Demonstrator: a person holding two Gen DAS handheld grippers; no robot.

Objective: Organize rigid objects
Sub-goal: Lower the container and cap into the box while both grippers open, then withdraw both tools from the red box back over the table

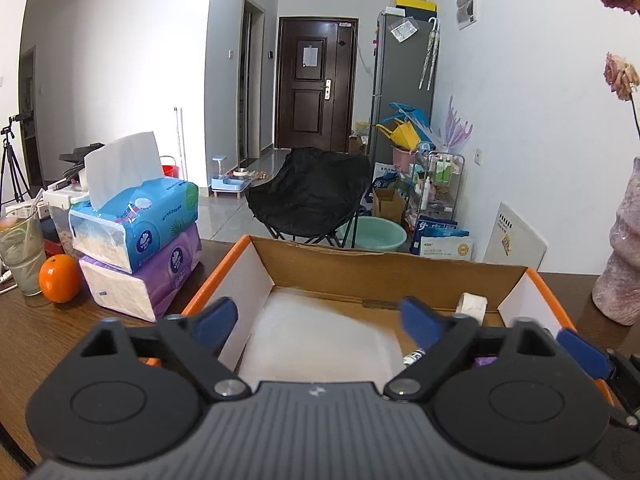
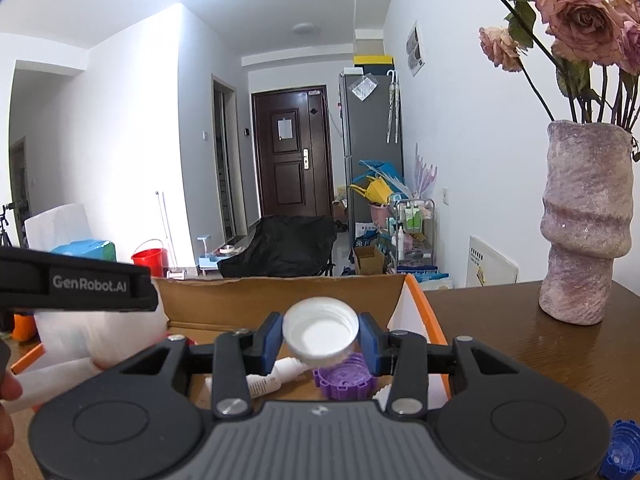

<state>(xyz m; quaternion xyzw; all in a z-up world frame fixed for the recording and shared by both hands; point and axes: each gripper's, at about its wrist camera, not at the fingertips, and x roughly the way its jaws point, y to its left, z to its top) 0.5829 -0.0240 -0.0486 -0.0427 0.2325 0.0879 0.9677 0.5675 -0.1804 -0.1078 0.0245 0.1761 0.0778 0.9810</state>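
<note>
My left gripper [image 1: 316, 316] hangs over the cardboard box [image 1: 360, 270], jaws spread wide apart with nothing between them. Below it, a white sheet [image 1: 320, 332] lies flat on the box floor, toward the box's left wall. A small white roll [image 1: 472, 304] sits at the box's far right corner. A marker tip [image 1: 414, 357] shows beside my left gripper's right finger; what lies beyond it is hidden.

My right gripper [image 2: 320, 338] is over the right half of the same box, and a white cap [image 2: 320, 330] sits between its blue pads [image 2: 269, 340], open side facing the camera. The pads flank the cap closely; I cannot tell whether they press on it. Under it, on the box floor near the right wall, lie a purple ribbed cap [image 2: 344, 378] and a white tube [image 2: 276, 376], the tube angled toward the purple cap.

The box stands on a brown wooden table [image 2: 520, 320]. A mottled pink vase [image 2: 584, 224] with dried roses [image 2: 580, 20] stands near the table's far right edge, well apart from the box. A blue ribbed cap [image 2: 624, 452] lies on the table at the near right edge. To the box's left, two tissue packs [image 1: 140, 248] are stacked, with an orange [image 1: 60, 278] and a glass [image 1: 24, 256] beside them.
</note>
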